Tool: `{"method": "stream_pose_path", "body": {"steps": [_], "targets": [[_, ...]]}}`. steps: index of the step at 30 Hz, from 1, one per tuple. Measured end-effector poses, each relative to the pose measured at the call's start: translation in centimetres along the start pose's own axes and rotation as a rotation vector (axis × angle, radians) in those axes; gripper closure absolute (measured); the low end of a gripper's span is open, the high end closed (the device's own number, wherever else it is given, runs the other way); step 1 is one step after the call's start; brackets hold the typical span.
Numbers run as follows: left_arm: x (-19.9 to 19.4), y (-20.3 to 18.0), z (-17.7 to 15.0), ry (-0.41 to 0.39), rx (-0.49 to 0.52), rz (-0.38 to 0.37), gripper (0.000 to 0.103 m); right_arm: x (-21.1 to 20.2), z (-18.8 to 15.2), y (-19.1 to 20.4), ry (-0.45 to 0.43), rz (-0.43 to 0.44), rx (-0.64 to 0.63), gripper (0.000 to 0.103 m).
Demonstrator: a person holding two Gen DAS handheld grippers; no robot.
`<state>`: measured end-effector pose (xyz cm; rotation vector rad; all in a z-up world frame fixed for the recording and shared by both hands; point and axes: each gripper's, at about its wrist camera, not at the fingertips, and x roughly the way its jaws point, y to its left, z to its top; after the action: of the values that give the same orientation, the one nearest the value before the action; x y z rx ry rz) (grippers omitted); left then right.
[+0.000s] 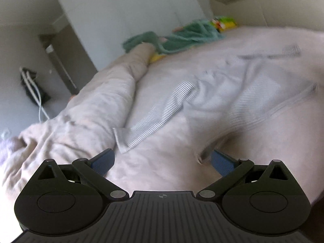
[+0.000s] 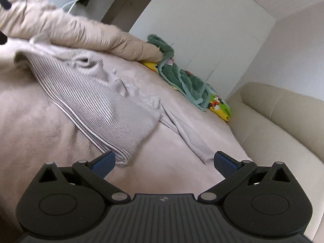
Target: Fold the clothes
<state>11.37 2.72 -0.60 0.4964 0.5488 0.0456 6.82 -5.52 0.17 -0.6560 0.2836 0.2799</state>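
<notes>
A grey-and-white striped long-sleeved top (image 1: 162, 105) lies crumpled on a pale pink bed cover (image 1: 172, 172); the left wrist view is motion-blurred. My left gripper (image 1: 163, 162) is open just above the cover, with a corner of the top's hem next to its right fingertip. In the right wrist view the same top (image 2: 101, 105) lies with its layered hem by my left pad and a sleeve cuff (image 2: 206, 159) by the right pad. My right gripper (image 2: 164, 162) is open, and only bare cover (image 2: 162, 174) shows between its fingers.
A puffy beige duvet (image 2: 85, 32) is bunched along the far side of the bed. A green towel (image 2: 182, 77) and a bright yellow-green cloth (image 2: 219, 105) lie beyond the top. A cream padded headboard (image 2: 273, 125) borders the bed; a white wardrobe (image 2: 202, 30) stands behind.
</notes>
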Motion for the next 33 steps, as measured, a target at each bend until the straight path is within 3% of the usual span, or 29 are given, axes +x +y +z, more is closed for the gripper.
{"method": "stream_pose_path", "body": {"steps": [6, 10, 14, 18, 25, 29, 33], "targets": [[2.7, -1.4, -1.1, 0.053, 0.001, -0.033, 0.0, 5.3, 0.8, 2.4, 0.08, -0.031, -0.123, 0.0], [4.3, -1.6, -1.7, 0.072, -0.031, -0.026, 0.0, 7.2, 1.8, 2.4, 0.024, -0.192, -0.104, 0.0], [7.1, -1.1, -1.2, 0.093, -0.103, 0.022, 0.0, 7.9, 2.0, 2.4, 0.027, -0.225, -0.102, 0.0], [8.6, 0.0, -0.6, 0.101, -0.175, -0.002, 0.0, 7.8, 1.6, 2.3, 0.026, -0.254, -0.126, 0.0], [11.6, 0.4, 1.5, 0.158, -0.155, 0.083, 0.0, 10.0, 1.4, 1.3, 0.074, -0.22, -0.173, 0.0], [8.3, 1.1, 3.0, 0.102, -0.109, 0.077, 0.0, 6.1, 2.4, -3.2, -0.019, -0.358, -0.133, 0.0], [1.9, 1.1, 4.1, -0.018, -0.074, 0.069, 0.0, 0.5, 3.2, -7.1, -0.097, -0.381, -0.039, 0.0]]}}
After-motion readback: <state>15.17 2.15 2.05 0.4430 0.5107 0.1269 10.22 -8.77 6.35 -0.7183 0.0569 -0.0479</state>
